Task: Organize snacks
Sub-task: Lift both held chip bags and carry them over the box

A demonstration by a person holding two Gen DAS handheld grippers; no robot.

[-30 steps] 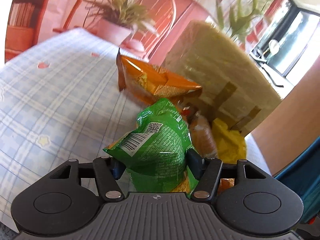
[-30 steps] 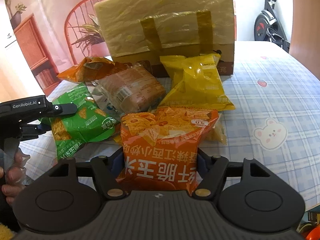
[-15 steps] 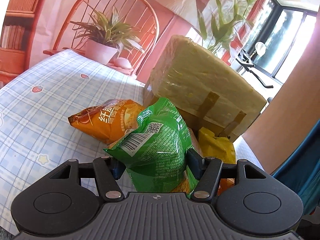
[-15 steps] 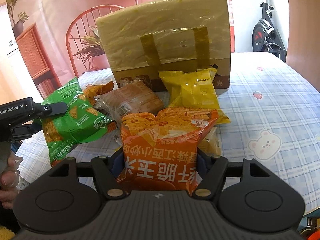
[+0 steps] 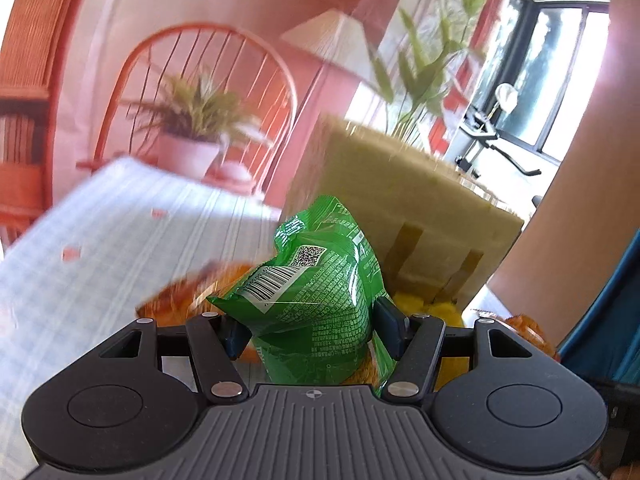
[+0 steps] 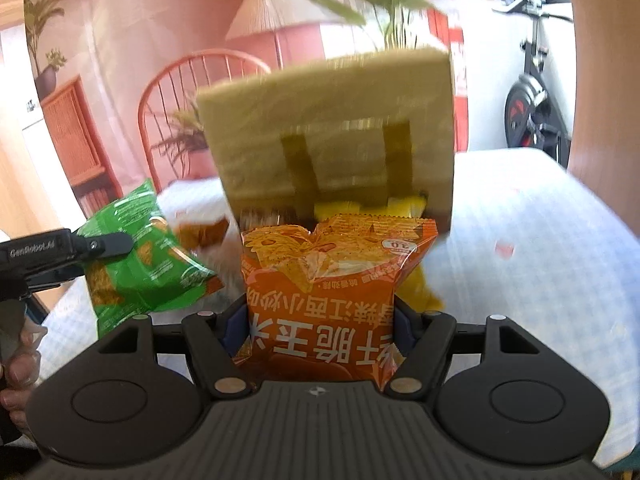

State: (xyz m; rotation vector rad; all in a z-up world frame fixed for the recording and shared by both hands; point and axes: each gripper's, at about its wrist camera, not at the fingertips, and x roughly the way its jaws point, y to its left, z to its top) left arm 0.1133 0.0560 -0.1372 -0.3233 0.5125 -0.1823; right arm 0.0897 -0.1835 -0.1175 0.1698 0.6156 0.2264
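Observation:
My left gripper (image 5: 310,330) is shut on a green snack bag (image 5: 316,296) and holds it in the air above the table; it also shows in the right wrist view (image 6: 136,256). My right gripper (image 6: 320,328) is shut on an orange snack bag (image 6: 332,280), lifted in front of the tall yellow paper bag (image 6: 332,120), which also shows in the left wrist view (image 5: 400,200). A yellow snack bag (image 6: 416,284) and another orange bag (image 5: 188,296) lie on the table at the paper bag's foot.
The table has a blue checked cloth (image 6: 520,248). A red chair (image 5: 200,92) and a potted plant (image 5: 192,132) stand at the far edge. An exercise bike (image 6: 532,92) is at the back right.
Both grippers have risen with their bags; the table and the snacks lying on it have dropped lower in both views. The paper bag now sits nearer eye level.

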